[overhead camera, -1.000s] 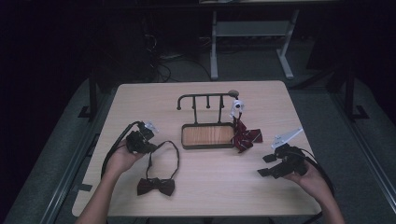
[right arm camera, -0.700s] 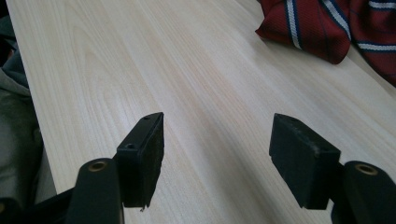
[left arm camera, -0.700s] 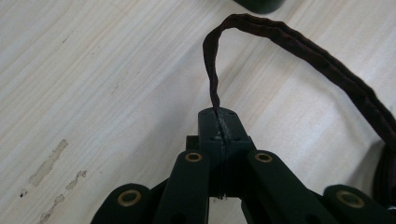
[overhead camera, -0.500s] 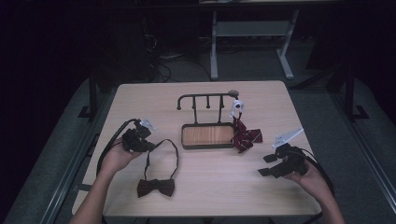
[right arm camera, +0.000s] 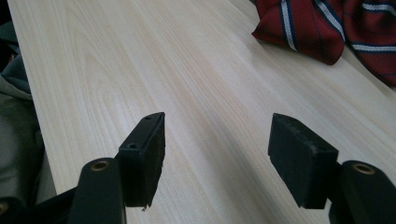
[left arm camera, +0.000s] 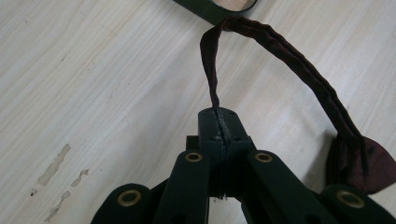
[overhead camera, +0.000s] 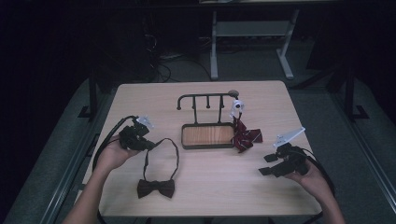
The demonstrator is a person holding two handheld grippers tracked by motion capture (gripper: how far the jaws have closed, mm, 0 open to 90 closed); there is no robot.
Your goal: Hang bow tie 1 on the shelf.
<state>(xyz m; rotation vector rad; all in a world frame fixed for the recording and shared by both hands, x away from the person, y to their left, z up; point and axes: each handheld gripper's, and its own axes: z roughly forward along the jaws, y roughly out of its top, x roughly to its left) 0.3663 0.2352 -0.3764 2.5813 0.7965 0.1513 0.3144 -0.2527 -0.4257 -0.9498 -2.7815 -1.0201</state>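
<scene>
While the left gripper's [left arm camera: 219, 122] fingers pinch the strap [left arm camera: 299, 65] of the dark bow tie [overhead camera: 156, 188], its bow lies on the worktop [overhead camera: 210, 186] just below; the right gripper's [right arm camera: 217, 154] fingers gape empty, near a striped tie [right arm camera: 327, 25].

High view: fixed above the person's side, looking forward and down, far enough to take in the whole counter [overhead camera: 205, 186].
Left gripper view: close, looking down along its fingers [left arm camera: 219, 126] at the wood.
Right gripper view: low, near, facing across the wood.
Shared: counter surface; striped bow tie [overhead camera: 245, 137].
</scene>
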